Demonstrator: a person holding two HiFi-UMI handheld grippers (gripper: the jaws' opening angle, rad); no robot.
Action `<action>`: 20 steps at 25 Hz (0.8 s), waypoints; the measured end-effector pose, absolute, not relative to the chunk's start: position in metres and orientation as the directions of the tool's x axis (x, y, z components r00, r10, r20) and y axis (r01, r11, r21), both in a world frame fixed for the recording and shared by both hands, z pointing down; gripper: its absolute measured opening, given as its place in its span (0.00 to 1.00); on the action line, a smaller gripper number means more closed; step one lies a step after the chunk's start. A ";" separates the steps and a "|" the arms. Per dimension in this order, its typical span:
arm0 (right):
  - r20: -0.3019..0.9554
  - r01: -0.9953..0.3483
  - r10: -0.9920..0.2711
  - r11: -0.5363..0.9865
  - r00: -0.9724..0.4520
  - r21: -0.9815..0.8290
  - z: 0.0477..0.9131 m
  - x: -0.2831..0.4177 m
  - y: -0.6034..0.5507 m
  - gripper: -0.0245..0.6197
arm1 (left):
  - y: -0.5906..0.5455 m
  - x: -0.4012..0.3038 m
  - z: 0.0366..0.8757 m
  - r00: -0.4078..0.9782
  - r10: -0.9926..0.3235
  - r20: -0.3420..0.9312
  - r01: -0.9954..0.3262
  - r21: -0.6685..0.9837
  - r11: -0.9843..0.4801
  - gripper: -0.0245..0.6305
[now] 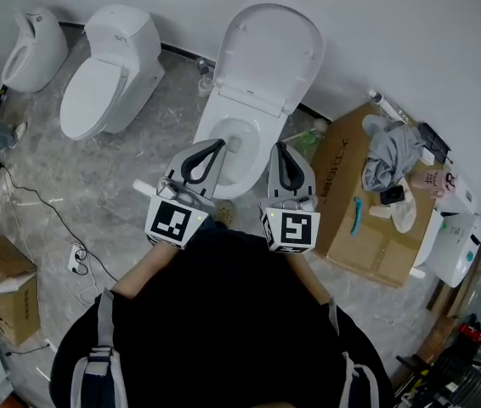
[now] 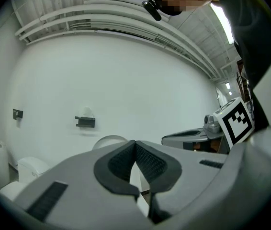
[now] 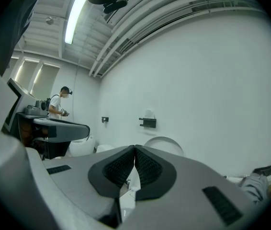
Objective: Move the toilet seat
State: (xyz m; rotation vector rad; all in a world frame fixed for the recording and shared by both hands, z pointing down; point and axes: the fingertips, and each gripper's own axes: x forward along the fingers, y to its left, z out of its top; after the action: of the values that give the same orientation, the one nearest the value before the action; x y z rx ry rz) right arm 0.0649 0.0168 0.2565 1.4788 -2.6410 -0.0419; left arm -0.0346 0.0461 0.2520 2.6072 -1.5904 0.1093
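Position: toilet seat (image 1: pixel 266 51) stands raised behind the bowl, against the far wall | Jaws: left gripper (image 1: pixel 218 145) and right gripper (image 1: pixel 279 148) both pressed together, empty, near side | Handling: judged stiff, smooth, hinged, fairly light; take the top rim.

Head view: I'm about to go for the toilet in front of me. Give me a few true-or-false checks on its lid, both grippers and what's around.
1. The raised lid leans back towards the wall. True.
2. The left gripper holds that lid. False: its jaws are shut on nothing.
3. The right gripper has its jaws together. True.
4. The cardboard box is bare on top. False: a grey cloth lies on it.
5. The neighbouring toilet is open. False: it is closed.
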 end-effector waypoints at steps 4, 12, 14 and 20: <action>0.088 -0.861 -0.863 0.504 -0.498 0.065 0.260 0.066 0.011 0.07 | 0.038 -0.033 0.255 0.484 -0.866 0.120 -0.874 0.030 -0.485 0.05; 0.072 -0.901 -0.903 0.429 -0.424 0.073 0.250 0.062 0.005 0.07 | 0.019 -0.035 0.246 0.567 -0.815 0.122 -0.821 0.001 -0.571 0.05; 0.065 -0.909 -0.911 0.411 -0.406 0.076 0.248 0.060 0.002 0.07 | 0.014 -0.036 0.246 0.586 -0.801 0.126 -0.807 0.002 -0.590 0.05; 0.085 -0.924 -0.925 0.377 -0.371 0.067 0.256 0.060 -0.001 0.07 | 0.003 -0.034 0.253 0.639 -0.756 0.145 -0.765 0.012 -0.644 0.05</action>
State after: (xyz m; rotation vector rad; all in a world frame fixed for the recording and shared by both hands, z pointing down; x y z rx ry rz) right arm 0.0596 -0.0012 0.2563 1.6959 -2.5155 -0.0117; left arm -0.0338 0.0032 0.2531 2.7782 -1.2909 0.1947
